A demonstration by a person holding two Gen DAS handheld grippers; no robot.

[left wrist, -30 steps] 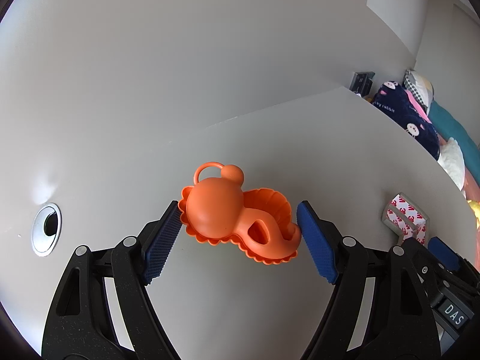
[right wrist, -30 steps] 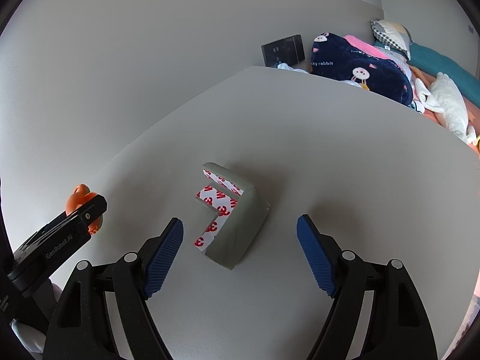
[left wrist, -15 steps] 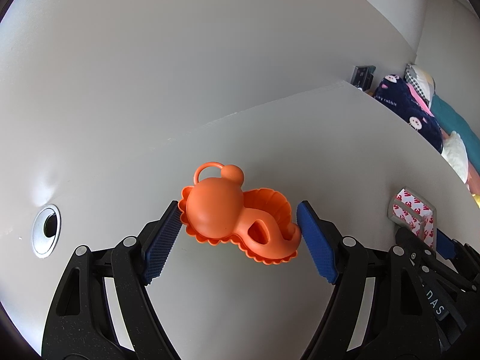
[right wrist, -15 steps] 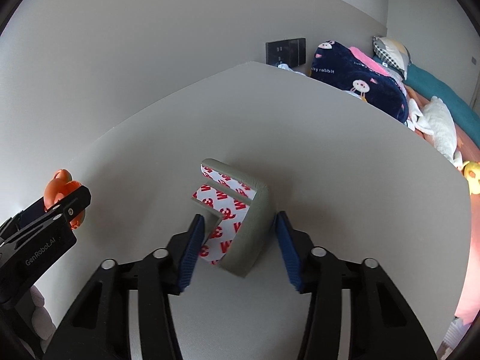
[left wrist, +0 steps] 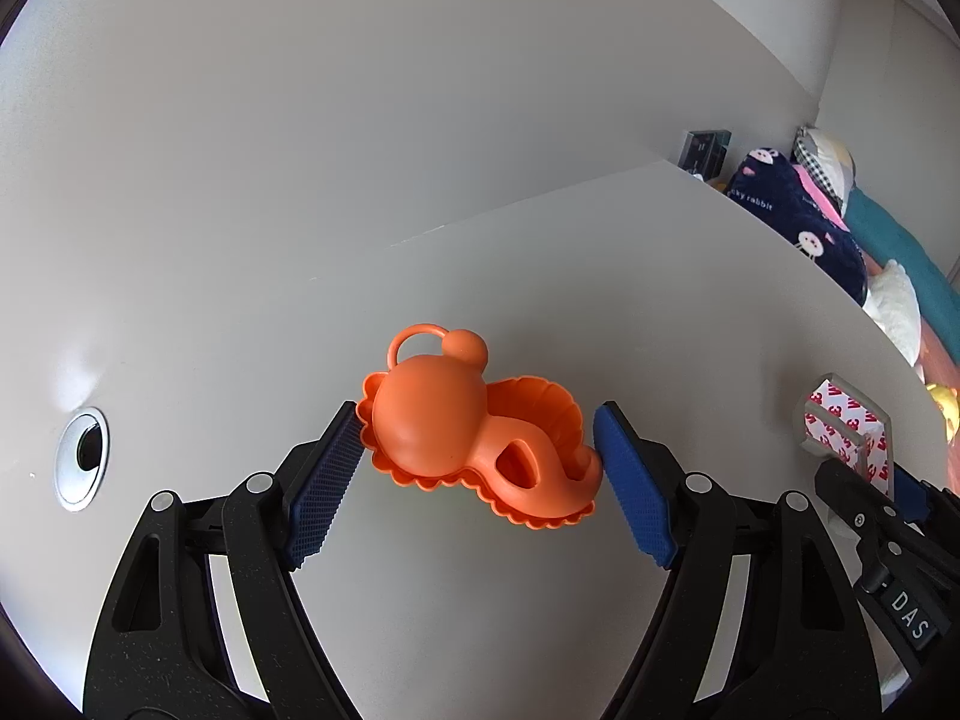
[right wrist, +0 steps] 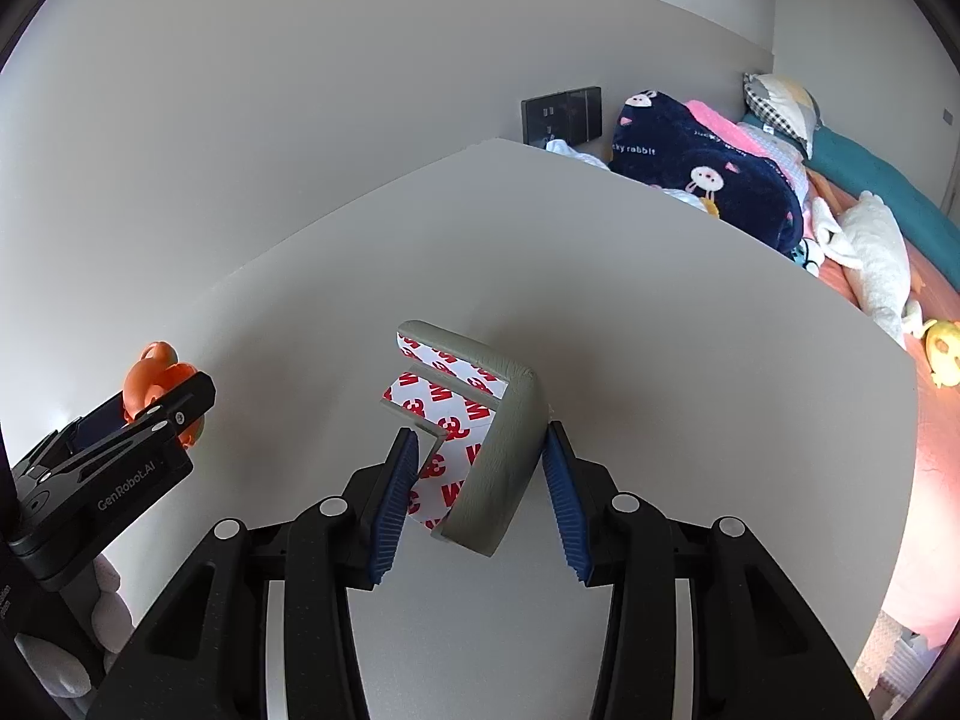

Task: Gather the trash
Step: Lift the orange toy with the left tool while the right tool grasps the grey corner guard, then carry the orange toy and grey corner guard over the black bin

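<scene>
Right now the right gripper [right wrist: 477, 474] is clamped on the grey corner guard [right wrist: 498, 462], blue pads touching both its sides, red-printed white backing facing the left pad. Guard sits on the white table [right wrist: 660, 360], about mid-table. Left gripper [left wrist: 477, 468] is spread wide around the orange silicone toy [left wrist: 474, 438], pads just beside it on either side; contact unclear. Toy lies on the table, left of the guard. Grommet hole [left wrist: 81, 459] lies farther left of the toy. Dark blue plush [right wrist: 702, 180] beyond the table's far edge.
</scene>
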